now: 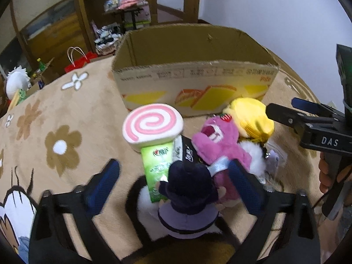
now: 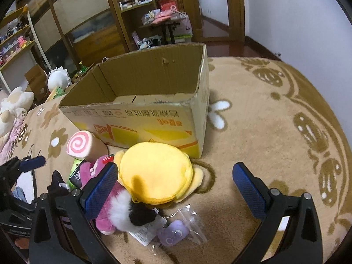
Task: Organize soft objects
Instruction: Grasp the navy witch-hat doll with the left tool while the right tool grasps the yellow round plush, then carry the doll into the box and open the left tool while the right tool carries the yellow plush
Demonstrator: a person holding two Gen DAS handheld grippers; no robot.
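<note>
**Grippers hovering wide over a heap of plush toys**

Left gripper (image 1: 173, 169) is hanging with its blue pads spread apart on either side of a dark navy plush (image 1: 189, 189), not touching it. Left of centre in that view, a pink swirl roll cushion (image 1: 151, 125) is lying on top of a green carton-shaped toy (image 1: 156, 169). Just beside these, a magenta bear plush (image 1: 217, 140) is leaning against a yellow plush (image 1: 250, 116), with a white fluffy piece (image 1: 255, 156) below them. All of them are sitting on a tan flower-patterned carpet (image 1: 66, 114), just in front of an open cardboard box (image 1: 193, 66).

Right gripper (image 2: 173, 180) is also standing wide open, holding nothing; its left pad is hovering at the bear, and the yellow plush (image 2: 154, 171) is lying between its fingers. A small purple toy in a clear bag (image 2: 176, 233) is resting near the bottom of that view. The box (image 2: 140, 112) is standing behind the pile.
</note>
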